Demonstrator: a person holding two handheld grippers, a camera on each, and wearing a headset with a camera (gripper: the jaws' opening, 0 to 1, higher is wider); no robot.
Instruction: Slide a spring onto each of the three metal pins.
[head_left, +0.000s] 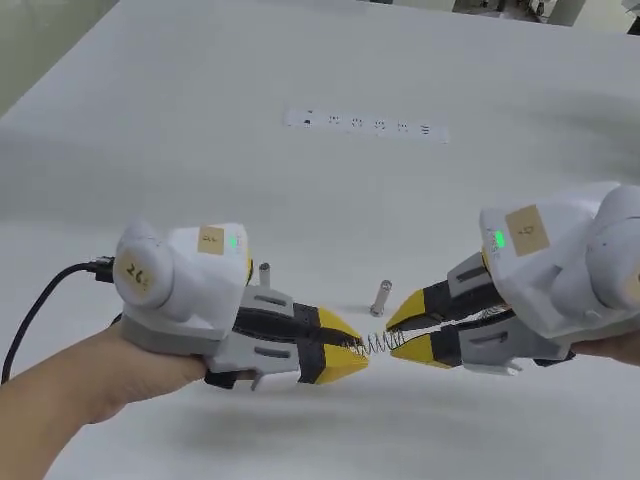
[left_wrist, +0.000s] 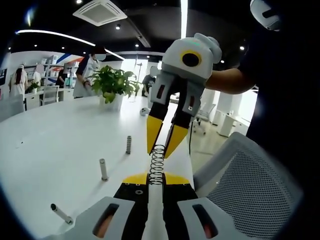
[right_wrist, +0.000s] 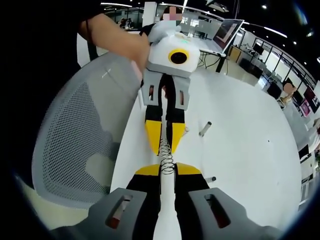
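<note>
White workbench (head_left: 180, 130) runs off to a power strip (head_left: 365, 124) near the top of the head view, with one upright metal pin (head_left: 383, 297) just above the gripper tips and a second pin (head_left: 264, 272) further left. Low in the frame the left gripper (head_left: 360, 345) has its jaws pressed together on one end of a spring (head_left: 378, 343), held level off the table. The right gripper (head_left: 392, 337) has its jaws at a narrow gap around the other end; whether they pinch it I cannot tell.
</note>
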